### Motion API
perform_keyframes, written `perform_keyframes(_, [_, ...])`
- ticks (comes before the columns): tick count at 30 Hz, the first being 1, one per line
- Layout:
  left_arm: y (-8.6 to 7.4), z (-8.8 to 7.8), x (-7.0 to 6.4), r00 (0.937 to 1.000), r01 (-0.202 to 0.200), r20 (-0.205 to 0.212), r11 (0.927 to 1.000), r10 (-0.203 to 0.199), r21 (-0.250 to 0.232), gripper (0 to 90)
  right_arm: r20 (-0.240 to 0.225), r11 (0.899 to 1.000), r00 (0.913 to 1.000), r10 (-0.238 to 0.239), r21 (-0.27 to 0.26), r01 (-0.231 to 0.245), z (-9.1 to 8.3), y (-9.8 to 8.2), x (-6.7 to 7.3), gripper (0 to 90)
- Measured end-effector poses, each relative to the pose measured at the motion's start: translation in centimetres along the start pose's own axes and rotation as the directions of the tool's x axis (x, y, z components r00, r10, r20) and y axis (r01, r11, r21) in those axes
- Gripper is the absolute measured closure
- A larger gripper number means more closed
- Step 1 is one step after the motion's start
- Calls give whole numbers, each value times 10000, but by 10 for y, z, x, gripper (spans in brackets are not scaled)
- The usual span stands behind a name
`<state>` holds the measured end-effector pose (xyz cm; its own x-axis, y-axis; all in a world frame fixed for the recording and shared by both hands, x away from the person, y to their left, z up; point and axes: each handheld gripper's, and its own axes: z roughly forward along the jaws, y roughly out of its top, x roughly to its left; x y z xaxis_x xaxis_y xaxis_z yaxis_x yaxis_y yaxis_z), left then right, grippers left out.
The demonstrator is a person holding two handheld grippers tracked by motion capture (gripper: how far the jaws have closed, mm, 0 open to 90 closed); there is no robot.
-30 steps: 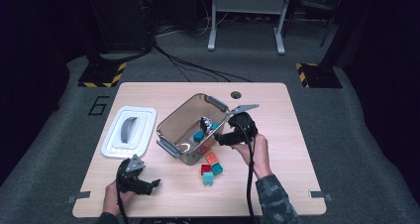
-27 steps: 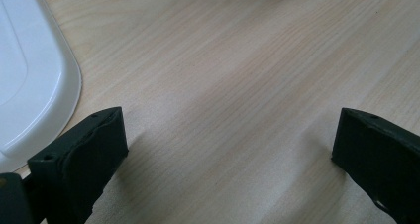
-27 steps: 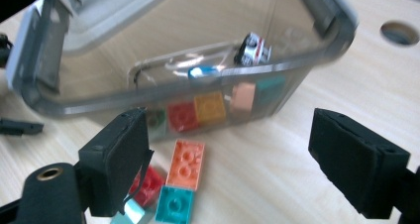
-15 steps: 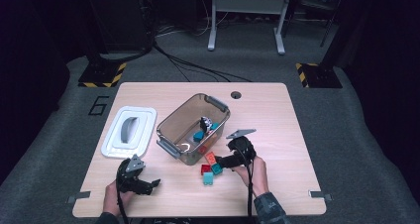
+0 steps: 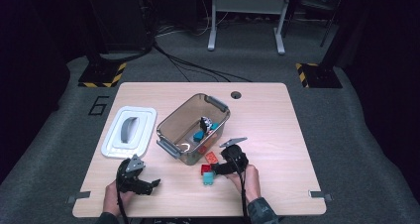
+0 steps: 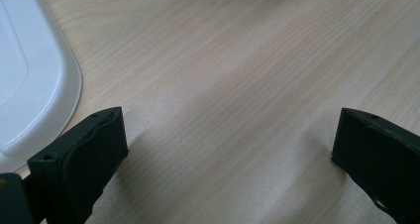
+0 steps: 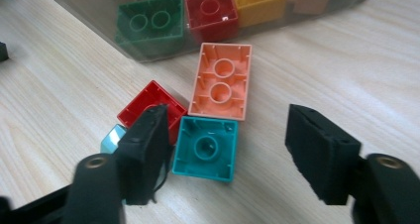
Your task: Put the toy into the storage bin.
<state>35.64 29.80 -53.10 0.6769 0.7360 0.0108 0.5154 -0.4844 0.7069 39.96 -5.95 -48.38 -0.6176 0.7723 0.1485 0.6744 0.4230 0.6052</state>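
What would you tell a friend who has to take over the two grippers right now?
Left gripper: open, nothing held, resting low by the white lid.
Right gripper: down over the loose blocks, jaws have just been closing, not yet pressing; the teal block sits between them.
Things: the clear bin stands open mid-table with several blocks already inside. On the table beside it lie the teal block, a red block, an orange block and a light blue block.
Done: lid off, some blocks in the bin.
Left, probably: grip the teal block, drop it in, then the other three.
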Motion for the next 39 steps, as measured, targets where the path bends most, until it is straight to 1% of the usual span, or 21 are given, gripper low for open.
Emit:
perform_keyframes(1, [0,0,0,10000,2,2,10000,-2,-1,4,57,10000,9999,-90,40,90,1,0,0,357])
perform_keyframes(2, [0,0,0,10000,0,1,10000,0,0,4,-60,10000,10000,24,16,-23,2,0,1,376])
perform_keyframes(3, [0,0,0,10000,3,1,10000,-3,1,4,-46,10000,10000,-57,69,58,3,0,1,385])
perform_keyframes(5, [0,0,0,10000,5,1,10000,-5,-1,4,-85,9999,10000,3,105,-2,4,1,3,402])
perform_keyframes(6, [0,0,0,10000,2,0,10000,-2,0,4,-86,9999,10000,-47,110,48,4,0,4,414])
perform_keyframes(7, [0,0,0,10000,1,0,10000,-1,0,4,-171,9998,9998,-63,186,66,5,1,5,421])
perform_keyframes(8, [0,0,0,10000,0,1,10000,0,3,4,-81,9997,9999,-112,196,114,5,1,5,426])
perform_keyframes(10, [0,0,0,10000,3,1,10000,-3,0,4,-143,9997,9998,-113,237,116,6,1,5,434])
perform_keyframes(11, [0,0,0,10000,3,4,10000,-3,0,4,-204,9994,9997,-121,321,127,7,0,6,455])
perform_keyframes(17, [0,0,0,10000,4,2,10000,-4,-2,4,-132,9986,9999,-54,530,61,11,-3,4,552])
perform_keyframes(19, [0,0,0,10000,1,-3,10000,-1,-3,4,-234,9984,9997,-32,571,45,11,-5,2,561])
perform_keyframes(20, [0,0,0,10000,3,1,10000,-3,-1,4,-193,9982,9998,98,597,-87,11,-5,2,566])
perform_keyframes(21, [0,0,0,10000,3,0,10000,-3,-3,4,-204,9984,9998,-61,553,73,10,-5,1,570])
perform_keyframes(25, [0,0,0,10000,0,-2,10000,0,0,4,-105,9983,9999,138,562,-132,8,-5,0,576])
perform_keyframes(26, [0,0,0,10000,25,-2,10000,-25,-5,4,-135,9988,9999,-60,495,67,8,-6,-2,578])
perform_keyframes(28, [0,0,0,10000,27,-3,10000,-27,-8,4,-59,9988,10000,-71,489,74,8,-6,-3,579])
perform_keyframes(32, [0,0,0,10000,1,1,10000,-1,-1,4,94,9992,10000,20,403,-23,8,-6,-5,583])
perform_keyframes(34, [0,0,0,10000,4,-1,10000,-4,-3,4,5,9994,9999,149,299,-149,5,-6,-7,590])
perform_keyframes(35, [0,0,0,10000,3,0,10000,-3,1,4,94,9995,9999,144,296,-147,5,-6,-8,590])
perform_keyframes(37, [0,0,0,10000,2,0,10000,-2,-1,4,2,9993,9996,273,249,-273,3,-7,-12,590])
perform_keyframes(39, [0,0,0,10000,5,0,10000,-5,-3,4,61,9993,9995,314,216,-315,1,-7,-13,590])
